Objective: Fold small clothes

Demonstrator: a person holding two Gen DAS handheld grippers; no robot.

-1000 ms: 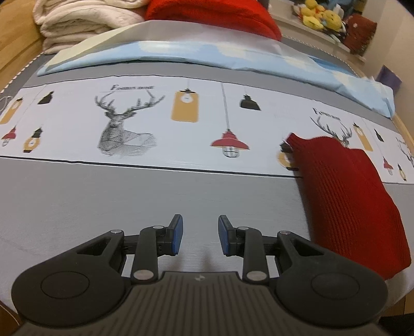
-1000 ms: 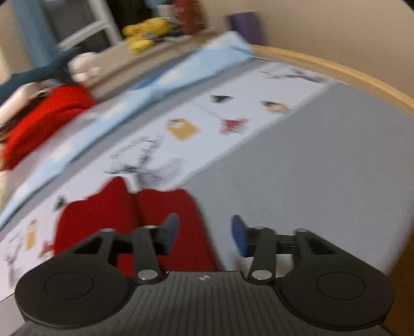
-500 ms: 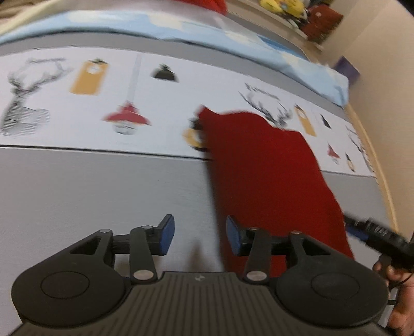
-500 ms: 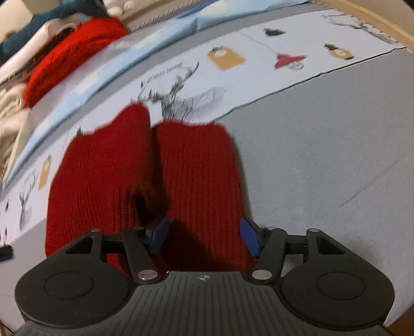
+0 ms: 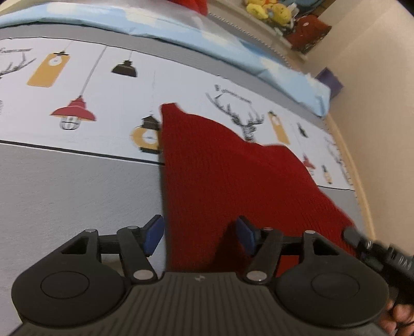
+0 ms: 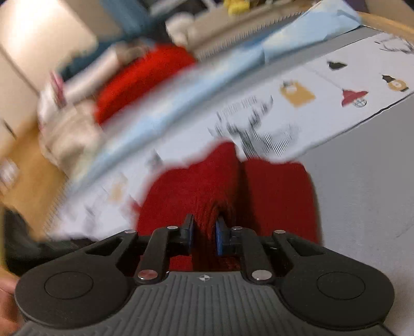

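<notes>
Grey bedding with a printed white band point(image 5: 103, 98) carried the red knitted garment point(image 5: 222, 181), lying flat near the bed's edge. Nearest, the right gripper point(image 6: 204, 234) had just closed, pinching a ridge of knit at the near hem. The left gripper point(image 5: 199, 234), jaws just widened, straddled the other corner ungripped. It probably should bite equally deep before both lift together.

Knit garment point(image 5: 222, 181): deep red, fine ribbed texture. Bedcover point(image 5: 64, 193): plain grey, with a white band point(image 5: 108, 103) at 12 o'clock printed with black stag heads, ochre tags, a red lamp and black lamps. Folded sheet point(image 5: 160, 28) beyond: pale blue with white patches. Gripper pads point(image 5: 155, 234): blue on black fingers. Plush toys point(image 5: 266, 10) at 1 o'clock: yellow.
</notes>
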